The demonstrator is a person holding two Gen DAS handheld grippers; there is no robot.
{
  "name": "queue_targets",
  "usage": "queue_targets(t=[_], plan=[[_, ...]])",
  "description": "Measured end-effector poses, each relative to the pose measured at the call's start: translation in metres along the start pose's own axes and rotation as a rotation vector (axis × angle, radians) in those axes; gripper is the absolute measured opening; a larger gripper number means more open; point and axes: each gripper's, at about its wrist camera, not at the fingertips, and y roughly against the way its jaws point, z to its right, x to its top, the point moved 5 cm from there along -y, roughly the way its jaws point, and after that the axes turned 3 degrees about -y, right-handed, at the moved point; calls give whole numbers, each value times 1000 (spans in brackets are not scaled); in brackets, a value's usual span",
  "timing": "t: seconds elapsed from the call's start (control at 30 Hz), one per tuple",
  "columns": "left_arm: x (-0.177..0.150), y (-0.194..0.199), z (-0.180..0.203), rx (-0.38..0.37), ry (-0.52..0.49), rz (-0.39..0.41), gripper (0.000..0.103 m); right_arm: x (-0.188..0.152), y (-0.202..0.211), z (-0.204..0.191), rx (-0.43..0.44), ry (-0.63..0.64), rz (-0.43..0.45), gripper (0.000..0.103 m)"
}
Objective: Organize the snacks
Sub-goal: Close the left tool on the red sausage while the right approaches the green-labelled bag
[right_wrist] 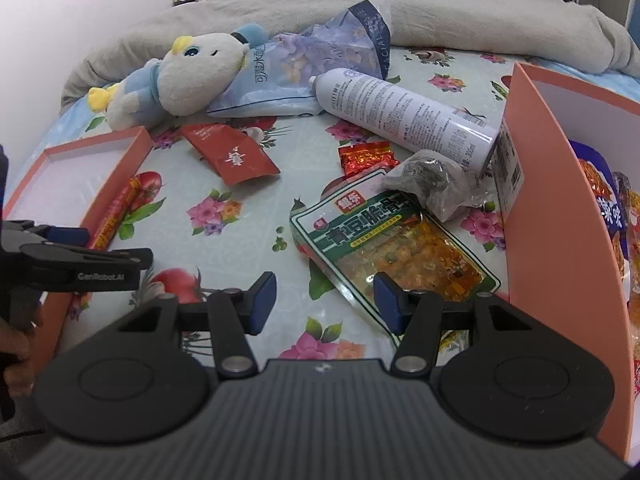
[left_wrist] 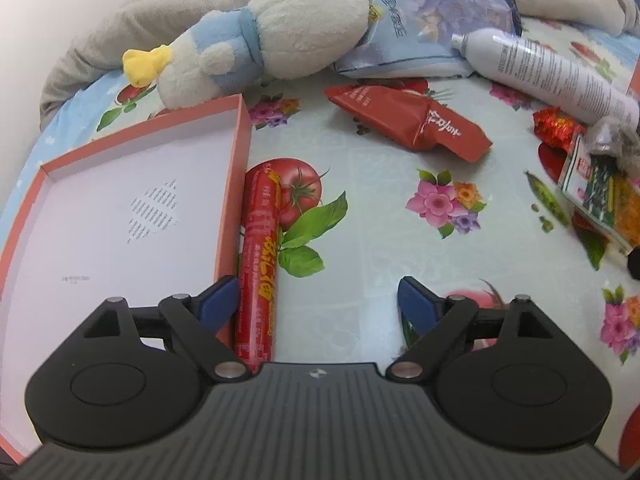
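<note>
My left gripper (left_wrist: 316,300) is open low over the flowered cloth. A long red sausage stick (left_wrist: 258,256) lies between its jaws beside the left fingertip, along the wall of a shallow pink box tray (left_wrist: 120,208). My right gripper (right_wrist: 324,300) is open, and its right fingertip hangs over a corner of the green pea snack pack (right_wrist: 384,240); nothing is gripped. A red packet (right_wrist: 232,156) and a small red foil snack (right_wrist: 366,158) lie farther back. The sausage stick (right_wrist: 116,212) also shows at the left of the right wrist view.
A tall pink box (right_wrist: 552,200) holding snack bags stands at the right. A white spray can (right_wrist: 400,112), a crumpled grey packet (right_wrist: 432,184), a plush toy (left_wrist: 280,28), a blue floral bag (left_wrist: 420,28) and a grey blanket (right_wrist: 460,12) crowd the back.
</note>
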Motion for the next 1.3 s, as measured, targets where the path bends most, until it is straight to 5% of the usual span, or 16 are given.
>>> queue_targets(t=[0.27, 0.4, 0.7, 1.0, 1.1, 1.17, 1.3], plan=[[1, 3, -3, -218, 158, -24, 92, 0, -2, 6, -19, 17, 2, 56], [-2, 2, -6, -150, 166, -17, 92, 2, -7, 8, -58, 55, 2, 56], [8, -6, -12, -169, 237, 16, 89, 3, -24, 11, -170, 194, -41, 56], [21, -18, -6, -158, 218, 43, 67, -7, -30, 9, -166, 262, -58, 55], [25, -21, -5, -154, 204, 49, 55, -8, -31, 9, -197, 278, -51, 46], [26, -21, -5, -163, 207, 51, 35, -7, -30, 9, -212, 287, -42, 34], [26, -21, -6, -172, 208, 58, 27, -3, -23, 9, -209, 292, -22, 23]])
